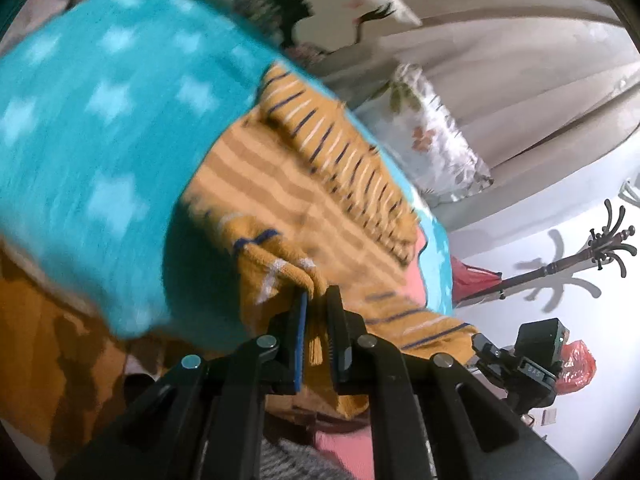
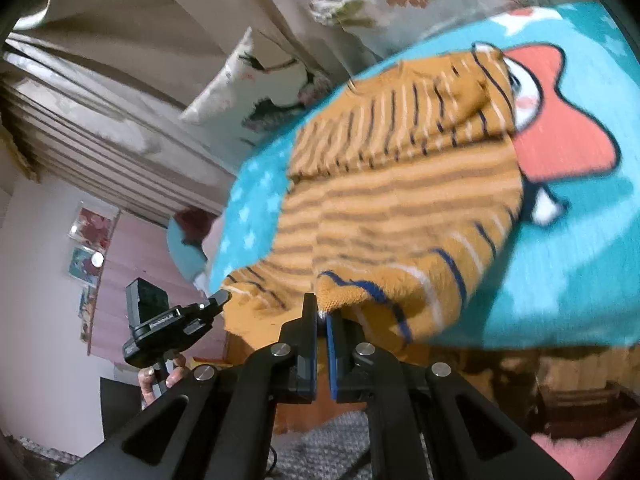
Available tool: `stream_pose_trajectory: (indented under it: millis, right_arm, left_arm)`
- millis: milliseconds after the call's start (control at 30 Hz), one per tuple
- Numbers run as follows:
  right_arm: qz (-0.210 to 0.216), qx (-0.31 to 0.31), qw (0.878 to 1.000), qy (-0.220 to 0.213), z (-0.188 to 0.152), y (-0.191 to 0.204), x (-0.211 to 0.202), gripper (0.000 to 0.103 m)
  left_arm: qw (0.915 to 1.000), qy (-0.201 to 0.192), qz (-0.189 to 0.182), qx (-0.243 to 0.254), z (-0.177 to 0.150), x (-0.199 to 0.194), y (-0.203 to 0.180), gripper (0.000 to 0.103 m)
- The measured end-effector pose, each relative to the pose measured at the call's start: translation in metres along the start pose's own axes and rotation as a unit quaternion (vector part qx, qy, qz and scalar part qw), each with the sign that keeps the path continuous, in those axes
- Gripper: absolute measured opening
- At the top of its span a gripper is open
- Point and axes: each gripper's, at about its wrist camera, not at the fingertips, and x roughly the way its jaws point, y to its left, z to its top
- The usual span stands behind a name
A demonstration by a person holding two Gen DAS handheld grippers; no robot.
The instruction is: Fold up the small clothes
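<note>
A small mustard-yellow knit garment (image 1: 304,184) with navy and white stripes lies on a turquoise blanket (image 1: 100,120) on a bed. My left gripper (image 1: 318,296) is shut on one near corner of the garment's hem. My right gripper (image 2: 322,308) is shut on the other near corner of the same garment (image 2: 400,200). The near hem is lifted off the blanket (image 2: 580,260). Each gripper shows in the other's view: the right gripper (image 1: 480,340) at lower right, the left gripper (image 2: 222,296) at lower left.
Floral pillows (image 1: 436,136) (image 2: 256,80) lie at the head of the bed against beige curtains (image 1: 500,60). A dark wooden coat stand (image 1: 580,256) stands by a white wall. The blanket carries a red bow print (image 2: 560,120). A brown patterned cover (image 1: 48,340) hangs below the bed edge.
</note>
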Motion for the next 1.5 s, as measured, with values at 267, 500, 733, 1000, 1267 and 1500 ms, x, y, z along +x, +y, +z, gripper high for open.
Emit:
stream_pose_trajectory:
  millis: [267,500,733,1000,1267,1500]
  right_arm:
    - [-0.050,0.007,0.997,-0.051,0.129,-0.006,0.032,0.005]
    - [-0.188,0.069,0.979,-0.040,0.229,-0.068,0.101,0.012]
    - [-0.201,-0.013,0.979,-0.033,0.227,-0.045,0.093,0.041]
    - [-0.230,-0.106,0.966,0.057,0.199,-0.031,0.156,0.049]
    - [-0.305,-0.108,0.944,0.069,0.204,-0.051,0.182,0.007]
    - [-0.284,-0.087,0.954,-0.046,0.249,-0.017,0.103,0.007]
  left_arm:
    - [0.9984,0.013,0.021,0.051,0.129,0.091,-0.039,0.009]
    - [0.9981,0.023,0.039,0.042,0.218,0.162,-0.032,0.032]
    - [0.9730,0.065,0.105,0.195,0.209,0.172,-0.037,0.062]
    - [0.9409,0.163,0.118,0.272,0.185,0.228,-0.019,0.062]
    - [0.9502,0.178,0.089,0.240,0.197,0.225,-0.023,0.009]
    - [0.9837,0.089,0.045,0.150,0.257,0.176,-0.029,0.008]
